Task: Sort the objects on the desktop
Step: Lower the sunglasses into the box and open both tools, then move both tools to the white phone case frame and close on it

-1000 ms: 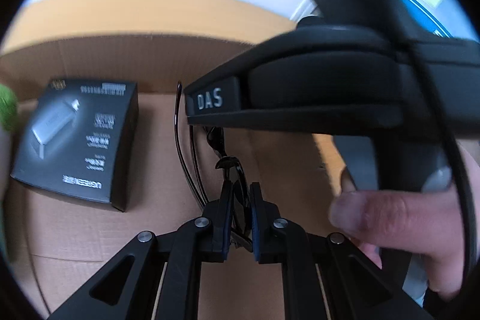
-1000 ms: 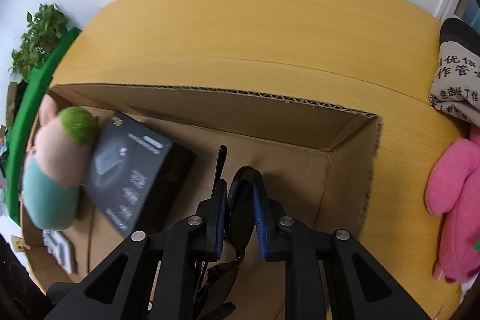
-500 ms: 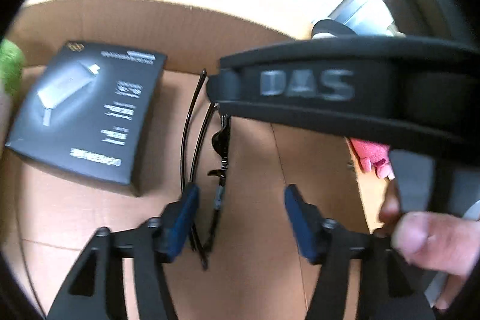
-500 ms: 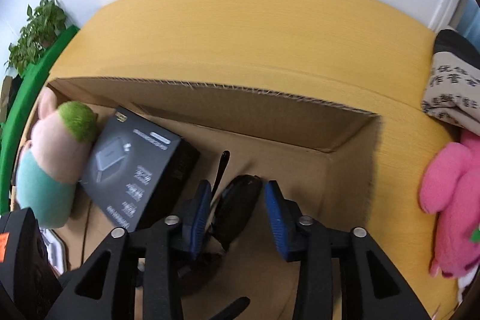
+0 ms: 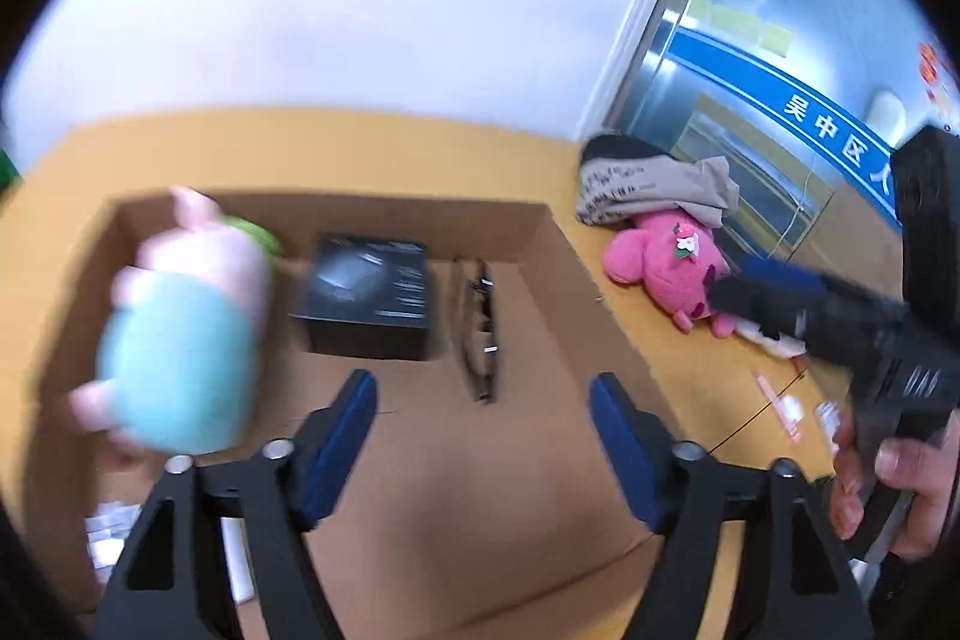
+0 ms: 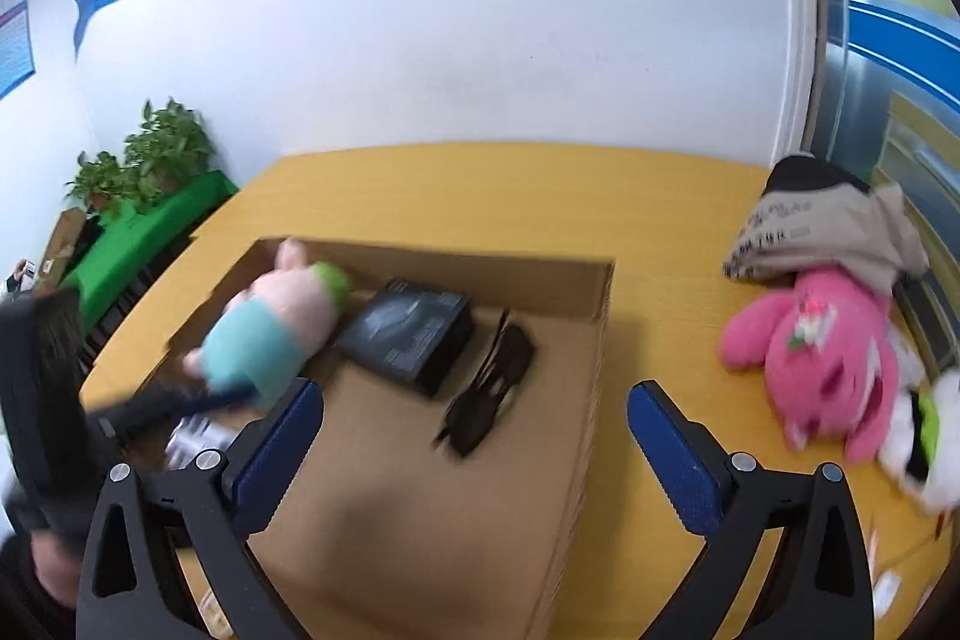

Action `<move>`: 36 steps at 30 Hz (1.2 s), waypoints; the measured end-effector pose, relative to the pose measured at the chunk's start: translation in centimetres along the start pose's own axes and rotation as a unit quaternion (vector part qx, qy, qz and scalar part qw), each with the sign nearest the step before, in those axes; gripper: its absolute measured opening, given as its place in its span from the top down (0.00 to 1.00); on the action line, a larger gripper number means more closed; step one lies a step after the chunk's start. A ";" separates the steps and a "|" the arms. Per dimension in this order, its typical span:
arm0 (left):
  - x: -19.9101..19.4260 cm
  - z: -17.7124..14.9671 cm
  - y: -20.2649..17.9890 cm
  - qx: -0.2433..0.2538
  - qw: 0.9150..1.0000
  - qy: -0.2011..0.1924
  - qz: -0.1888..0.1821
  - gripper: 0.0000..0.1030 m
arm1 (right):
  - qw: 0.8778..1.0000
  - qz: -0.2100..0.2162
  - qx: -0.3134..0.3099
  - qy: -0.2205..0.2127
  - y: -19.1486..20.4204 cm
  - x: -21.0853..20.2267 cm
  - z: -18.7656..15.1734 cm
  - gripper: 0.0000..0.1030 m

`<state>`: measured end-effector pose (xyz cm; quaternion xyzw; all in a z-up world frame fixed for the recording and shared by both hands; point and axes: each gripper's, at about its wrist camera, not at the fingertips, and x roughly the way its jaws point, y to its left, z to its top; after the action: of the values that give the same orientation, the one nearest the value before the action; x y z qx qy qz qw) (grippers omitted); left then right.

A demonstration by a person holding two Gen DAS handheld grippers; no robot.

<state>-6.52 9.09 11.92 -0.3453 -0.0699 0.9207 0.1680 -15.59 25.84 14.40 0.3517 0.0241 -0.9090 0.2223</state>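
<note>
At the left of the right wrist view, a pig doll (image 6: pixel 270 322) in a teal shirt lies in the cardboard box (image 6: pixel 456 520). Just right of it sits a black carton (image 6: pixel 408 334), then the sunglasses (image 6: pixel 489 388) near the frame's centre, on the box floor and gripped by nothing. The right gripper (image 6: pixel 474 454) hangs released above the box, jaws spread wide. In the left wrist view the left gripper (image 5: pixel 483 436) is likewise spread and empty. At the right, a pink plush (image 6: pixel 822 358) lies on the yellow table (image 6: pixel 660 304) beside a folded cloth (image 6: pixel 822 232).

Both grippers (image 5: pixel 483 430) (image 6: pixel 474 445) wide apart, empty
</note>
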 end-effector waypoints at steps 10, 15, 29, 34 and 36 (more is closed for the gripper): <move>-7.9 -5.8 4.3 0.011 0.998 -0.028 0.062 0.24 | 0.999 0.034 0.026 0.026 6.8 -2.9 -11.6 0.00; -9.1 -7.7 5.5 0.015 0.997 -0.027 0.075 0.24 | 0.999 0.033 0.011 0.031 9.6 -4.1 -13.8 0.00; -9.3 -10.1 8.4 0.013 0.996 -0.014 0.091 0.24 | 0.997 0.044 0.008 0.058 12.9 -4.5 -17.2 0.00; -8.4 -12.4 11.4 -0.004 0.994 0.024 0.110 0.24 | 0.990 0.086 0.024 0.107 14.5 -0.3 -20.1 0.00; -7.6 -13.5 12.6 -0.010 0.993 0.040 0.112 0.24 | 0.989 0.085 0.029 0.120 15.0 1.3 -21.0 0.01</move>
<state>4.45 -5.23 3.40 -0.3892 -0.0330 0.9184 0.0633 3.08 16.01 -0.57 0.4655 -0.0060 -0.8381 0.2843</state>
